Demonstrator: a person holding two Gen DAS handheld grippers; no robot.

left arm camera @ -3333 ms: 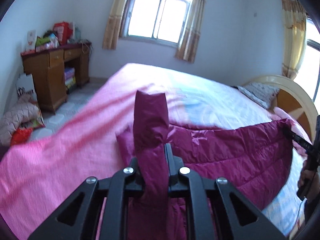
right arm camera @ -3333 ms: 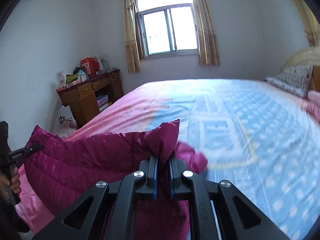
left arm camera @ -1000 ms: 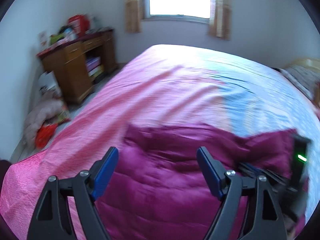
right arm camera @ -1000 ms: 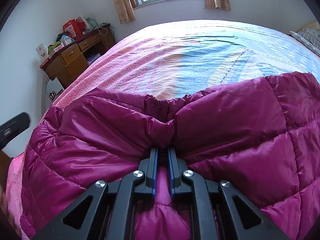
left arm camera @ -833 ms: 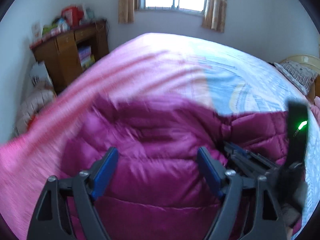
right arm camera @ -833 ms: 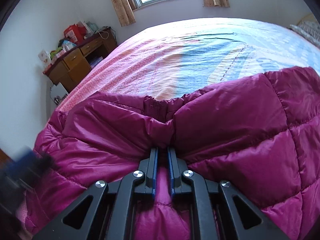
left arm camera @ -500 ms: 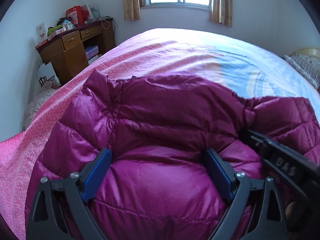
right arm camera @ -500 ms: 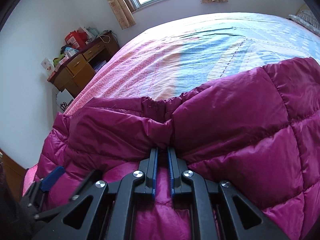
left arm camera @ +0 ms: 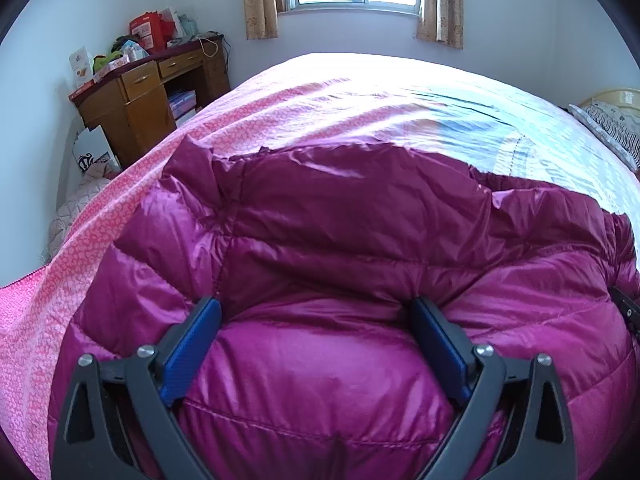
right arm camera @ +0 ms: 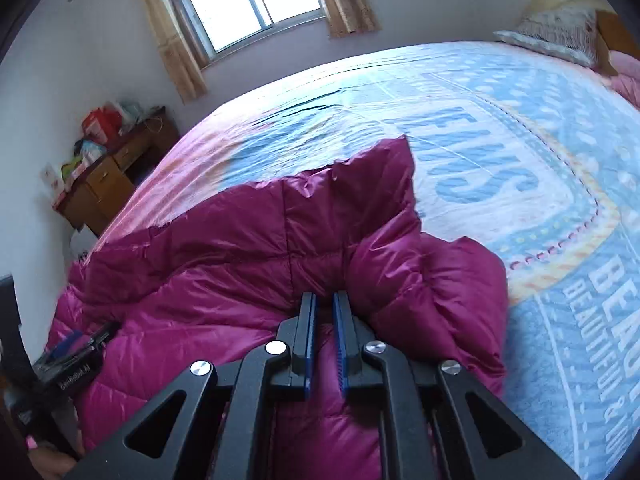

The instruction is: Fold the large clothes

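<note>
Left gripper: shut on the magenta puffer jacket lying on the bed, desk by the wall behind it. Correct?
Not quite. The left gripper is open: in the left wrist view its blue pads stand wide apart with the magenta puffer jacket bulging between them, not clamped. Its jaws have just been opening. The jacket does lie on the bed, with the desk by the wall.
</note>
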